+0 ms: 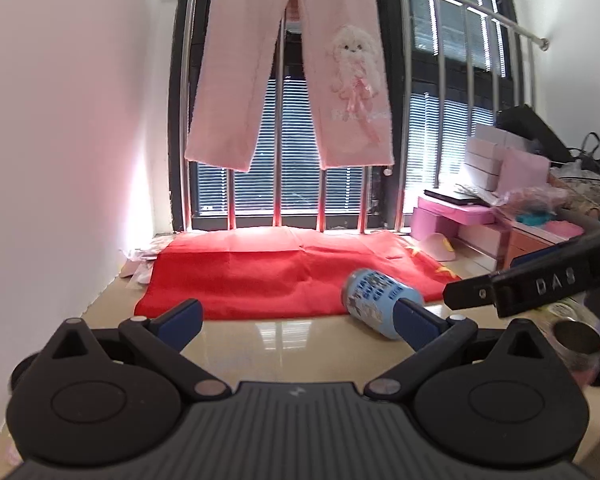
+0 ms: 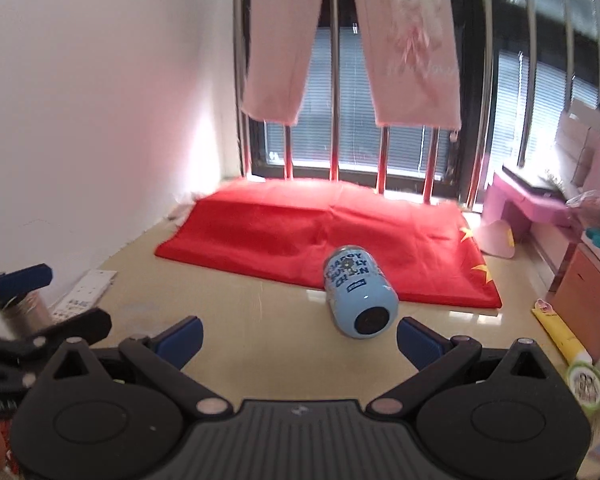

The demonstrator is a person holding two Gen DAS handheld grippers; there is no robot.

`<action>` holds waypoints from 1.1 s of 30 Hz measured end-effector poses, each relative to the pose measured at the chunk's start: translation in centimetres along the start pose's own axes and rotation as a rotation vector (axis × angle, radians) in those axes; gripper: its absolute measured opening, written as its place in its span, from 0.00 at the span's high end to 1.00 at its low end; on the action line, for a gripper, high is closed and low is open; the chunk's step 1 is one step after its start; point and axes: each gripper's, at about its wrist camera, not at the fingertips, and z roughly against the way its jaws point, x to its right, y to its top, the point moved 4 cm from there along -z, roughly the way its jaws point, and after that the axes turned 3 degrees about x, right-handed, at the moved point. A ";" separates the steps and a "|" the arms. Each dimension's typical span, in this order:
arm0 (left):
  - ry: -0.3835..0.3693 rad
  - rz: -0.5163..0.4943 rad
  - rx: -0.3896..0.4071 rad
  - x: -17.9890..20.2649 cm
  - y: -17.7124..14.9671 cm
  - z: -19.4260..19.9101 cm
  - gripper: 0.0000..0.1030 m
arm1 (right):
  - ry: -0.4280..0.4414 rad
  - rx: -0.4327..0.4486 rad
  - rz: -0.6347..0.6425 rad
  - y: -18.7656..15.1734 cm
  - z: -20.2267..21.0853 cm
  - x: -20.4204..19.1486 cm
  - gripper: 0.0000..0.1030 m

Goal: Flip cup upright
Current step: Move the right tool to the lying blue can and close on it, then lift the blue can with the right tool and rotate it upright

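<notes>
Two grippers hang over a beige tiled floor (image 2: pixel 236 320), both with jaws spread wide and nothing between them. On the cup (image 2: pixel 358 296) — light blue, cylindrical, lying on its side — dark lettering runs in stacked lines; the right wrist view is too blurred to read it with confidence, though a small dark label sits lower on the wall. In that view a dark round end of the cup faces the right gripper (image 2: pixel 300 334), just beyond its fingertips, and the cup lies at the near edge of a red cloth (image 2: pixel 284 232) with yellow stars at its right side.

From the left wrist, the cup (image 1: pixel 376 300) shows its printed side instead, partly behind the right finger of the left gripper (image 1: pixel 300 316). Only this view shows white letters "DAS" on the black arm of the other gripper (image 1: pixel 540 280), entering from the right edge.

Pink trousers (image 1: pixel 292 64) with a fluffy white figure hang from a steel rail.
</notes>
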 end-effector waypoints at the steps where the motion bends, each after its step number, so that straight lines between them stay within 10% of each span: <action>1: 0.012 0.000 -0.008 0.0 0.2 -0.9 0.00 | 0.004 -0.029 0.000 0.8 -1.1 0.5 0.00; 19: 0.069 0.028 -0.179 -0.7 0.3 -12.6 0.00 | -0.018 -0.507 0.137 6.3 -21.2 5.2 0.00; 33: -0.032 -0.036 -0.307 1.5 -1.4 -15.0 0.00 | -0.038 -0.636 0.202 3.3 -29.2 5.7 0.00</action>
